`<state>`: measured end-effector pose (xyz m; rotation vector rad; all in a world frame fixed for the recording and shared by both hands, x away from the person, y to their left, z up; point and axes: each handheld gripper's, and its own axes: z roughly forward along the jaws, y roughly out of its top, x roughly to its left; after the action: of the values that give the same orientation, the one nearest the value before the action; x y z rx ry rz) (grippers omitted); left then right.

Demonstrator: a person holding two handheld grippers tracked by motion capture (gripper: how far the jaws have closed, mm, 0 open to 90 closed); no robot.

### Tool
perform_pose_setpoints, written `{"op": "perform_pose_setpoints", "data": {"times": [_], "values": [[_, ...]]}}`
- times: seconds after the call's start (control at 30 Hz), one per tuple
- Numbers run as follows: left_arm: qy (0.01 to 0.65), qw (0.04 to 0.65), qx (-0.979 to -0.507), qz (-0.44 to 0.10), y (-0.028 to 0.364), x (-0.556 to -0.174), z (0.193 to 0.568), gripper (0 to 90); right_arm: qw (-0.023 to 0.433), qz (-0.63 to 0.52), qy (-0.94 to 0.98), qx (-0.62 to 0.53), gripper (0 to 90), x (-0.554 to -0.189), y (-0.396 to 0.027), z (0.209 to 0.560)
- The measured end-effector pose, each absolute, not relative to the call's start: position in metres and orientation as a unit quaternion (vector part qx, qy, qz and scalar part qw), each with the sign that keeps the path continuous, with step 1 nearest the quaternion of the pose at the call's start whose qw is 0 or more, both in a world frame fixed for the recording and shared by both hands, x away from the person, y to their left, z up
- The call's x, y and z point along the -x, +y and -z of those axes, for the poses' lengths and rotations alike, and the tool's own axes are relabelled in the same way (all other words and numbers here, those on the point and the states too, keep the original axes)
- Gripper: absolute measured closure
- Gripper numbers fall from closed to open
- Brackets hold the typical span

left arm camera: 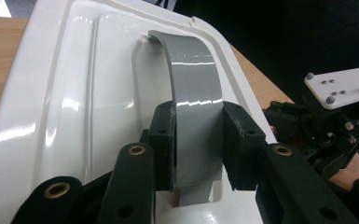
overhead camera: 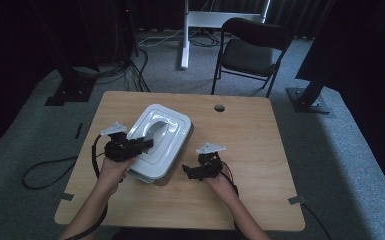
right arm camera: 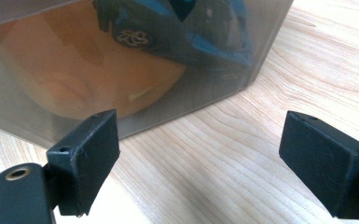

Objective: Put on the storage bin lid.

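No legible text, label, brand or number anywhere.

- The counter (overhead camera: 260, 150) is a light wooden top with rounded corners and a small round cable hole (overhead camera: 219, 107) near its far edge, at about 12 o'clock.
- Grey carpet (overhead camera: 340, 150) covers the floor all around it.
- A dark folding chair (overhead camera: 250, 52) stands beyond the counter at 1 o'clock.
- A white frame leg (overhead camera: 185, 35) rises at 12 o'clock.
- Black stand bases sit at 10 o'clock (overhead camera: 67, 90) and 2 o'clock (overhead camera: 310, 97).
- Black cables (overhead camera: 130, 65) trail across the carpet at 11 o'clock.
- The light is dim and the surrounding backdrop dark.
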<state>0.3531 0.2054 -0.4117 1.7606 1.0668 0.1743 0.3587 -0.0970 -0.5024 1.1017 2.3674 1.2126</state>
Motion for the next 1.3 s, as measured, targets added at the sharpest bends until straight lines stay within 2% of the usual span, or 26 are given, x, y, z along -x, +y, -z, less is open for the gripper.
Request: {"op": "perform_pose_setpoints", "data": {"times": [0.37, 1.3], "values": [[0.456, 0.492, -0.740, -0.045, 0.201, -0.366, 0.416, 67.6, 0.131, -0.417, 0.815, -0.380, 11.5, -0.358, -0.100, 0.502], [0.461, 0.486, -0.741, -0.032, 0.195, -0.370, 0.418, 67.1, 0.129, -0.413, 0.814, -0.387, 11.5, -0.358, -0.105, 0.507]]}}
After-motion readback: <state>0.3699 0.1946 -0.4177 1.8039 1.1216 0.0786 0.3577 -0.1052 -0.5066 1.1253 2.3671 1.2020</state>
